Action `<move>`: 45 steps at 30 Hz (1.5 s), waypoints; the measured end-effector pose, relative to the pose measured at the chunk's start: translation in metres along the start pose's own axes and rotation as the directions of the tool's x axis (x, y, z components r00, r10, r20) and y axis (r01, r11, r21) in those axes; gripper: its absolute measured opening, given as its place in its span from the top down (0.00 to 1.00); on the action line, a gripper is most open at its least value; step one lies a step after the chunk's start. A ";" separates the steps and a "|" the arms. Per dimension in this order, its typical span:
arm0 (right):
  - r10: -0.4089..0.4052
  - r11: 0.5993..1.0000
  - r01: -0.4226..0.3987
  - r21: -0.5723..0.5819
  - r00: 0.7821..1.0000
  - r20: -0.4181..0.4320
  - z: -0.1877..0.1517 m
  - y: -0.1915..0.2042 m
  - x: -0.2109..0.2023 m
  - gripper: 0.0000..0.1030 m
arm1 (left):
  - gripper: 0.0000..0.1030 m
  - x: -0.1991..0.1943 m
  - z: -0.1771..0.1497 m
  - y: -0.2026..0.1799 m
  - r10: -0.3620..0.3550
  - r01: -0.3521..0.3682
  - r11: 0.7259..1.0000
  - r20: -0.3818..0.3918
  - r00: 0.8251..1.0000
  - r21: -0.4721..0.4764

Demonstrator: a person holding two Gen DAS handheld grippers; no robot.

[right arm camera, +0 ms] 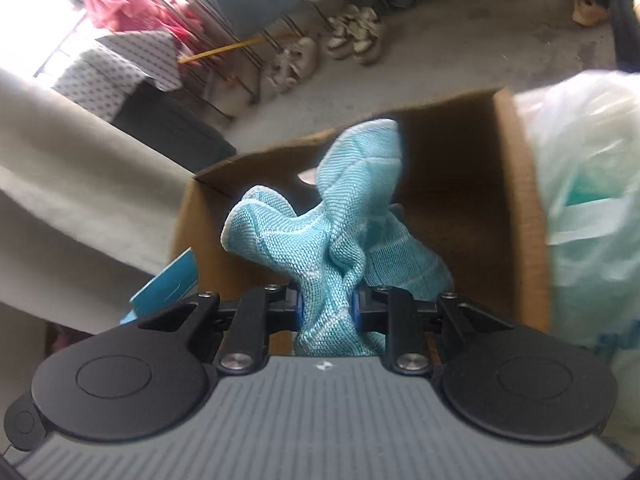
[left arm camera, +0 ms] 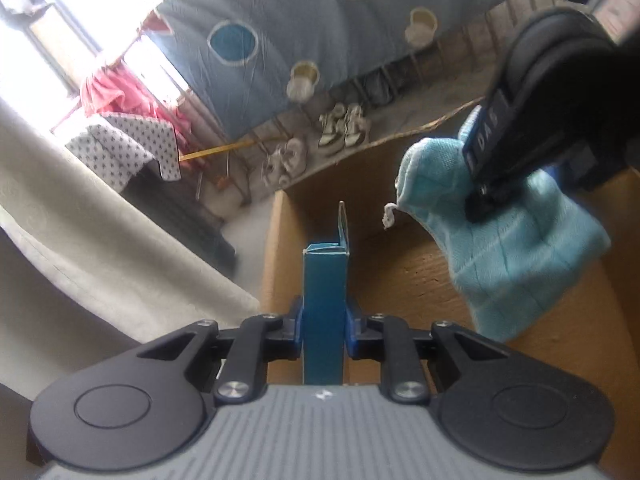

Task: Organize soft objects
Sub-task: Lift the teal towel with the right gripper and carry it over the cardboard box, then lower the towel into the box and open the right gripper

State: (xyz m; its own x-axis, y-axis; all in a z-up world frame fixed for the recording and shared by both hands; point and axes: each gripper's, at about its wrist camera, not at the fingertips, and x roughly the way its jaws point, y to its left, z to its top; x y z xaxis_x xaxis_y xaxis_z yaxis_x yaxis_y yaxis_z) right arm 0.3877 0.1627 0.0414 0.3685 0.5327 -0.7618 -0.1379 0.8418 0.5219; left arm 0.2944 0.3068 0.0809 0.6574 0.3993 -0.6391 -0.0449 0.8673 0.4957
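Left tongs [left arm camera: 323, 320] clamping blue carton [left arm camera: 324, 300], right tongs [right arm camera: 326, 306] pinching turquoise cloth [right arm camera: 340, 216], above cardboard box [right arm camera: 520, 200]

"DAS", perhaps, on right gripper [left arm camera: 478, 194]

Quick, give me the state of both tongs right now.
Left tongs: shut on the blue box.
Right tongs: shut on the light blue cloth.

The carton [right arm camera: 520, 208] stands open at the top, its inside mostly bare, so there is room to go down into it. A plastic bag [right arm camera: 592, 208] crowds its right wall. The cloth [right arm camera: 340, 232] hangs over the opening, and the blue box [left arm camera: 324, 304] over its left side.
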 end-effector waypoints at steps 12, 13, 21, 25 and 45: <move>-0.038 0.999 0.038 0.001 0.999 0.032 -0.005 -0.028 0.049 0.75 | 0.71 0.108 0.024 -0.026 0.006 -0.015 0.998 -0.164 0.986 -0.055; -0.036 0.999 0.037 -0.003 0.999 0.036 -0.004 -0.030 0.049 0.75 | 0.52 0.114 0.024 -0.025 0.003 -0.016 0.997 -0.171 0.985 -0.078; -0.068 0.996 0.070 -0.050 0.997 0.041 0.002 -0.027 0.052 0.75 | 0.14 0.104 0.003 0.001 -0.172 0.142 0.962 -0.114 0.978 -0.233; -0.110 0.990 0.113 -0.082 0.993 0.040 0.002 -0.023 0.055 0.74 | 0.38 0.088 -0.007 0.008 -0.212 0.182 0.968 -0.173 0.962 -0.171; -0.085 0.994 0.088 -0.069 0.996 0.039 -0.004 -0.031 0.073 0.71 | 0.59 0.113 -0.007 0.007 -0.210 0.070 0.896 -0.280 0.937 -0.438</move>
State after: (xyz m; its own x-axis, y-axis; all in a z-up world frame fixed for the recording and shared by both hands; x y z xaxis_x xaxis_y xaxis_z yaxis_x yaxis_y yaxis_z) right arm 0.4149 0.1762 -0.0319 0.4147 0.4554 -0.7878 -0.1684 0.8892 0.4254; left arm 0.3631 0.3600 0.0084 0.4142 0.2750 -0.8676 -0.3239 0.9354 0.1419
